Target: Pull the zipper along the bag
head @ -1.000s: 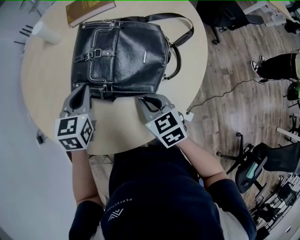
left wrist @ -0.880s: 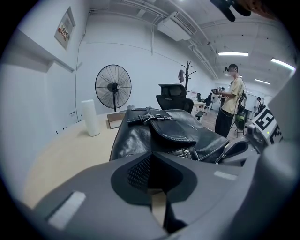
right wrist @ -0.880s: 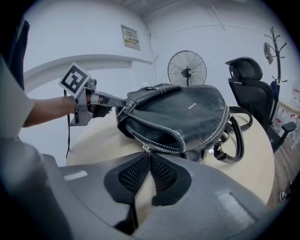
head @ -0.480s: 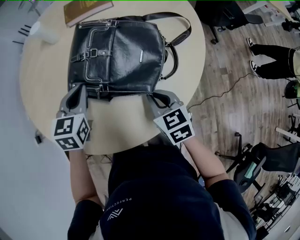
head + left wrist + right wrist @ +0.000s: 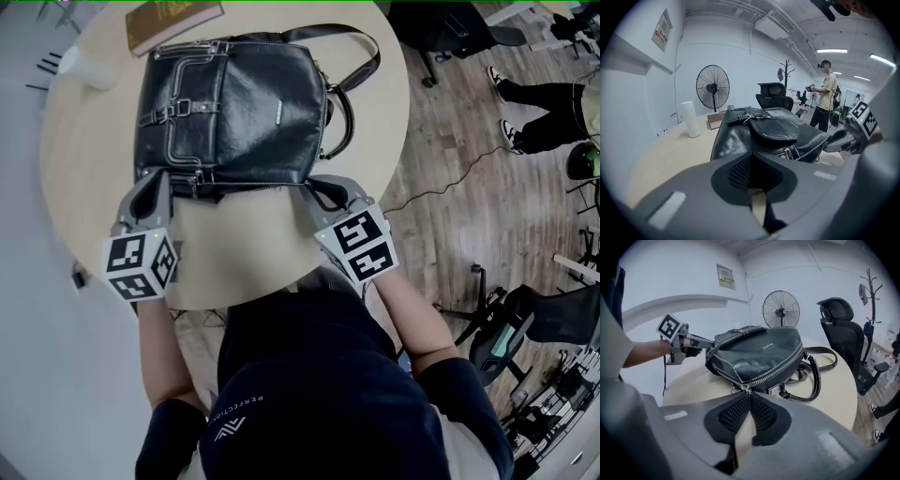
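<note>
right hand-held gripper (image 5: pixel 314 187) is sliding right along the bag (image 5: pixel 234 108) near edge versus a second ago, jaws pinching the zipper pull (image 5: pixel 742 389); left hand-held gripper (image 5: pixel 155 178) is staying clamped on the bag's left corner; bag is lying flat on the surface (image 5: pixel 244 253), just ahead of both

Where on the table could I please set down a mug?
Best: bare table left of the bag, between roll and left gripper. The near strip between it and the right gripper is also free. Crowded: far edge by the book, and right by the strap.
</note>
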Available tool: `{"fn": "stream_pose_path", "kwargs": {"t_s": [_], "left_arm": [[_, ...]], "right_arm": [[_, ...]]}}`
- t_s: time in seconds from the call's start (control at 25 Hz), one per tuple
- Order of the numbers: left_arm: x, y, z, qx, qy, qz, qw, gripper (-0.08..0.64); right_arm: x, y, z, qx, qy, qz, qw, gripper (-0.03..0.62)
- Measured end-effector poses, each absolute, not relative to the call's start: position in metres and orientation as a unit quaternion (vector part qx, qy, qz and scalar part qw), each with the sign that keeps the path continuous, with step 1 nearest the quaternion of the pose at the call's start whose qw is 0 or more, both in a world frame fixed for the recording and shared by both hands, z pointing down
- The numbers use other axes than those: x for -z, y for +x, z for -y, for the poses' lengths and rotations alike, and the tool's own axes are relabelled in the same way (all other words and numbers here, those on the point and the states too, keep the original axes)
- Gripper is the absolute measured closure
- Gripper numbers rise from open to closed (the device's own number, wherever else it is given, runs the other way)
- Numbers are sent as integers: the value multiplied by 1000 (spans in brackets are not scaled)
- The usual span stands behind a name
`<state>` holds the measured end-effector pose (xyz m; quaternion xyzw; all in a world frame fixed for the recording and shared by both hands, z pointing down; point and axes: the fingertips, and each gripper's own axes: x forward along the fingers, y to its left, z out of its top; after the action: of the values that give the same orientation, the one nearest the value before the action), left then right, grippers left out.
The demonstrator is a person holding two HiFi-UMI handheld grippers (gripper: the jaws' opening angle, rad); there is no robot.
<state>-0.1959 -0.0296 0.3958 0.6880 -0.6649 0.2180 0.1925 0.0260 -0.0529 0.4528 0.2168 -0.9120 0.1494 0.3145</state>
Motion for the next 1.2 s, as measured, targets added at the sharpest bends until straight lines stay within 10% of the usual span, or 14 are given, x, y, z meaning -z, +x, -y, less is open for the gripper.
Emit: {"fn": "stream_pose_path", "kwargs": {"t_s": [1.2], "left_arm": [[-392,-197,30,-220,684,671,186,541]], "right_arm": [[-432,53,104,-111,246,908,321,581]]}}
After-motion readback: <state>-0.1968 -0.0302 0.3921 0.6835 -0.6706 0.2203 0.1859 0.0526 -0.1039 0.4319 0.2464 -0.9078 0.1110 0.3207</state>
